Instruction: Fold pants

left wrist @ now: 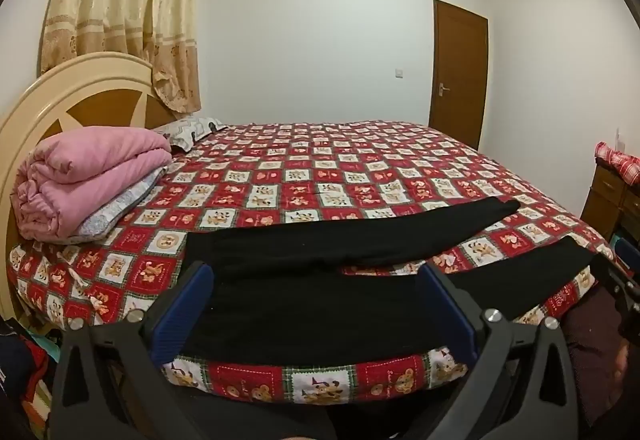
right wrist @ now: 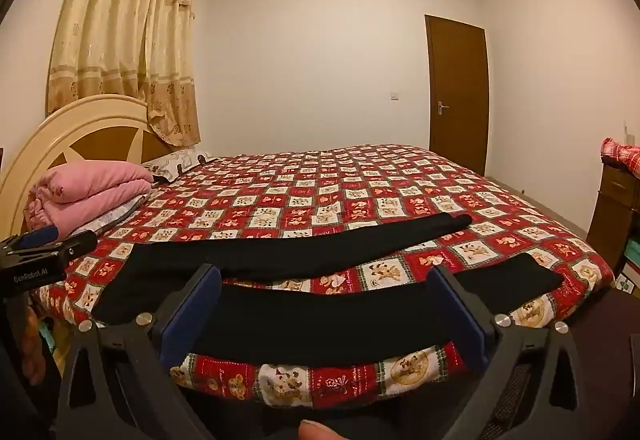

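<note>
Left wrist view shows my left gripper (left wrist: 316, 310) spread wide, empty, over limp black pants (left wrist: 320, 316); I'd pinch the lower-left waist edge.

One pair of black pants (left wrist: 320, 280) lies on one bed (left wrist: 360, 168), with two legs spread apart. There's one folded pink quilt (left wrist: 88, 176), one pillow (left wrist: 188, 130), one curtain (left wrist: 120, 8), one door (left wrist: 458, 68) and two grippers (left wrist: 320, 304) (right wrist: 324, 312).

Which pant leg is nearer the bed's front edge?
The near leg, running between the open right gripper's fingers. The far leg lies farther up the bed, angled toward the door side.
</note>
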Demonstrator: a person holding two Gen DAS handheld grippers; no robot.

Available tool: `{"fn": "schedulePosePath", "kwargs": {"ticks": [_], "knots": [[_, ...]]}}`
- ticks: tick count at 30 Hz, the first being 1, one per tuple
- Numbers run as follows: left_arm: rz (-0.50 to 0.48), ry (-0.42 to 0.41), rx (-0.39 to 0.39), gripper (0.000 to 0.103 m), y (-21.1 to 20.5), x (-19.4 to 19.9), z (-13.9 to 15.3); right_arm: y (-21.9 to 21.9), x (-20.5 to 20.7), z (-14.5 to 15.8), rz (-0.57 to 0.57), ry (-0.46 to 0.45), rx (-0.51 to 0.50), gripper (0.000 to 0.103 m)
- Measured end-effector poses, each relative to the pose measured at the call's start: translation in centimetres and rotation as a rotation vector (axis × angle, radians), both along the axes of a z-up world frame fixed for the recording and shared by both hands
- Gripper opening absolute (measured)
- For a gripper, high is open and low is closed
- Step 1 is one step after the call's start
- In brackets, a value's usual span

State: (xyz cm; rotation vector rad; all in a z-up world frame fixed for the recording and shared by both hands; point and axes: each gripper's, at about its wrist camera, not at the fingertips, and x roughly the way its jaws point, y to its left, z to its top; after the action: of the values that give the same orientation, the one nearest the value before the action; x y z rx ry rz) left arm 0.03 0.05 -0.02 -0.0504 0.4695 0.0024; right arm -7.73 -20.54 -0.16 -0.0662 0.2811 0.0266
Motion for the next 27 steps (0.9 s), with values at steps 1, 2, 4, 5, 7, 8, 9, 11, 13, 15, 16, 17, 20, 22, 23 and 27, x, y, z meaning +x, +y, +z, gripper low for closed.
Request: {"fn": "schedulePosePath", "kwargs": {"ticks": [1,2,4,5,7,8,9,11,13,15,16,17,20,22,23,27], "knots": [[0.001,-0.006,0.002,0.103,0.00,-0.02,0.00,0.00,-0.01,-0.01,0.000,-0.001,0.001,0.102],[0.001,-0.006,0.003,0.103,0.03,-0.01,0.00,0.01,0.00,-0.02,0.000,-0.002,0.001,0.102],[0.006,-0.007,0.005,0.103,0.16,0.04,-0.01,0.00,-0.01,-0.03,0.000,-0.002,0.004,0.102],[0.009,-0.008,0.006,0.103,0.26,0.09,-0.02,0.01,-0.01,-0.05,0.000,-0.003,0.003,0.102],[0.007,-0.012,0.013,0.103,0.03,0.07,-0.03,0.06,0.02,-0.11,0.000,-0.002,0.001,0.102],[0.009,-0.012,0.014,0.103,0.05,0.14,-0.05,0.02,0.01,-0.13,0.001,0.000,0.002,0.102],[0.010,-0.012,0.014,0.103,0.06,0.20,-0.07,-0.02,-0.05,-0.12,0.001,-0.001,0.005,0.102],[0.010,-0.016,0.015,0.103,0.32,0.19,0.24,-0.01,-0.12,-0.18,0.002,0.001,0.004,0.102],[0.010,-0.016,0.016,0.103,0.39,0.35,0.29,0.01,-0.21,-0.22,0.003,0.003,0.001,0.102],[0.012,-0.020,0.016,0.103,0.45,0.02,0.47,-0.01,-0.32,-0.24,0.003,0.002,0.000,0.102],[0.013,-0.020,0.016,0.103,0.64,0.14,0.57,0.32,0.10,-0.54,0.004,0.004,0.000,0.102],[0.013,-0.022,0.016,0.103,0.62,0.09,0.54,0.37,0.13,-0.58,0.004,0.005,0.001,0.102],[0.012,-0.024,0.018,0.103,0.61,0.02,0.48,0.24,-0.06,-0.63,0.004,0.007,0.001,0.102],[0.013,-0.024,0.018,0.103,0.54,-0.05,0.50,0.37,-0.05,-0.64,0.004,0.009,0.000,0.102],[0.014,-0.025,0.018,0.103,0.53,-0.12,0.54,0.30,-0.01,-0.78,0.005,0.011,0.000,0.102],[0.015,-0.025,0.017,0.103,0.54,-0.09,0.58,0.32,0.06,-0.86,0.006,0.013,-0.001,0.102]]}}
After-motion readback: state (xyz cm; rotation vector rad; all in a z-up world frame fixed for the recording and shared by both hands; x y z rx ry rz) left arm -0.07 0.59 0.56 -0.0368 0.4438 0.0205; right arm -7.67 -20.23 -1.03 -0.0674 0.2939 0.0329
